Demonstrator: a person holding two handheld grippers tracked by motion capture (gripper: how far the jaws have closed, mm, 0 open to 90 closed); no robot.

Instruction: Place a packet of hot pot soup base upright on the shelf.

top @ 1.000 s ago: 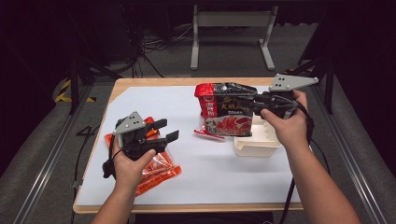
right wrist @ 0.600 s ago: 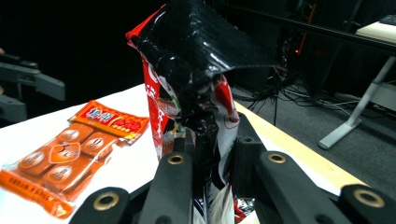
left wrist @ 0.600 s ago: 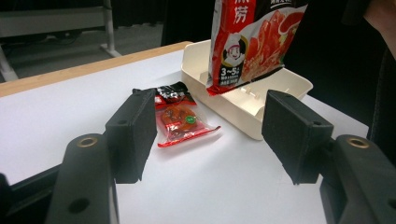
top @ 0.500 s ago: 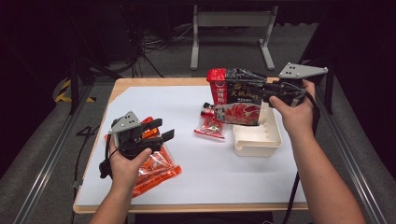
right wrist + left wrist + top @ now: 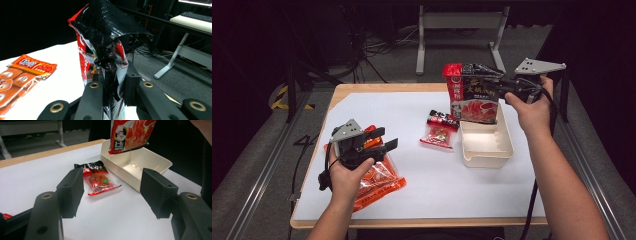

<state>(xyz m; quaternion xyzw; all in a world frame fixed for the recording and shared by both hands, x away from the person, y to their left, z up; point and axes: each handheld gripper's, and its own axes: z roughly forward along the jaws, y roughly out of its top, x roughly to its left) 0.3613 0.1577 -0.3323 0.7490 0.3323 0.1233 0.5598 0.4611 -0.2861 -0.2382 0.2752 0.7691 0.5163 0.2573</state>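
My right gripper (image 5: 501,86) is shut on the edge of a red-and-black food packet (image 5: 472,95), which hangs upright over the far end of a cream tray (image 5: 484,161). In the right gripper view the jaws pinch the crumpled packet (image 5: 100,30). My left gripper (image 5: 384,140) stands open just above an orange packet (image 5: 379,182) at the table's left, with nothing between its jaws. A small red-and-black snack packet (image 5: 441,131) lies flat in the middle. The left gripper view looks past its open jaws at that snack packet (image 5: 98,178) and the tray (image 5: 117,170).
A white sheet (image 5: 437,190) covers the wooden table (image 5: 412,222). The tray has nothing in it. Dark floor, cables and a grey stand (image 5: 457,20) lie beyond the far edge. Metal rails run along both sides of the table.
My right gripper has carried the red-and-black packet to the right and farther back, from beside the tray to above its far end. The left gripper has stayed put.
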